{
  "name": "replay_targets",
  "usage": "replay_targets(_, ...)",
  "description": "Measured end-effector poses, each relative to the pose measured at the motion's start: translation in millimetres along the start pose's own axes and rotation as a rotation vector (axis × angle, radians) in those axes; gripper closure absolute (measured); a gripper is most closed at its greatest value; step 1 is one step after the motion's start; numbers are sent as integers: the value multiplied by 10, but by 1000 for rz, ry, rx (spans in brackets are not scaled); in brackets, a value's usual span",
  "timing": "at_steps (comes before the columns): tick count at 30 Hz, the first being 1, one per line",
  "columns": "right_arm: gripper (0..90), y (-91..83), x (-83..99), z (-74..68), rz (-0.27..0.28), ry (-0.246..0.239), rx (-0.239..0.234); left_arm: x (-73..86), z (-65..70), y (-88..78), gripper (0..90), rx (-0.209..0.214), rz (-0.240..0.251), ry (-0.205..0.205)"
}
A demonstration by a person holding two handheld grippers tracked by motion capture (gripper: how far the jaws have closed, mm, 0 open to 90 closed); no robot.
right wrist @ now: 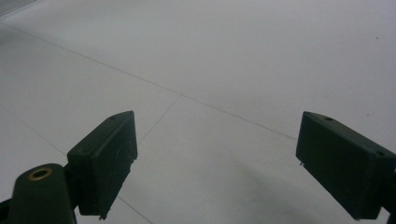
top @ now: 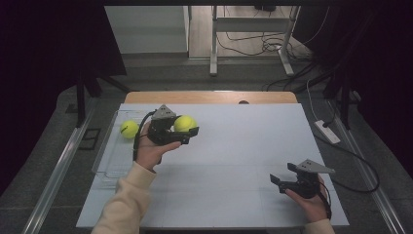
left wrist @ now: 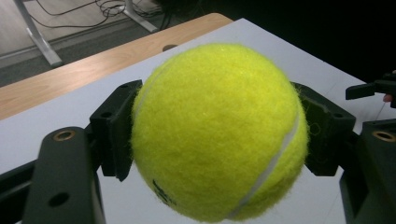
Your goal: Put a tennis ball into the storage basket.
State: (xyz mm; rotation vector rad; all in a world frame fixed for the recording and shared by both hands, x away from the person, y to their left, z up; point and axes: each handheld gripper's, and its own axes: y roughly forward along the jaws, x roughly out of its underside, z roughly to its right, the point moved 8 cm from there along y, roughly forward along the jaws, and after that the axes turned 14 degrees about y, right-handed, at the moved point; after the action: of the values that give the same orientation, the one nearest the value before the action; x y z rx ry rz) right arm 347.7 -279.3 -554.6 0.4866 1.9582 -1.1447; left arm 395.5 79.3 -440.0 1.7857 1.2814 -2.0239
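Left gripper (top: pixel 187 130) held one tennis ball (top: pixel 184 123) clamped across its middle, lifted off the tabletop (top: pixel 234 146) just right of the clear tray (top: pixel 108 161), where a second ball (top: pixel 129 129) lay. Right gripper (top: pixel 282 181) stood wide and empty, well right of the tray. Judgement: keep the squeeze steady and lower the ball fully before releasing, or it would roll.

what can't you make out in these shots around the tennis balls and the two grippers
- Printed mark on the held tennis ball, left gripper view: cut off low where the ball curves away.
- Clear tray, high view: see-through walls are faint; contents beyond the second tennis ball are uncertain.
- Left gripper, high view: pads hidden behind the ball.
- Right gripper, right gripper view: its jaws run off the bottom edge.
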Motion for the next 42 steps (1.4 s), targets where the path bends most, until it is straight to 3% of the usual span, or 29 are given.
replay_targets(42,127,0,-4,-6,0,0,0,217,-296,-254,266,-80,0,-59)
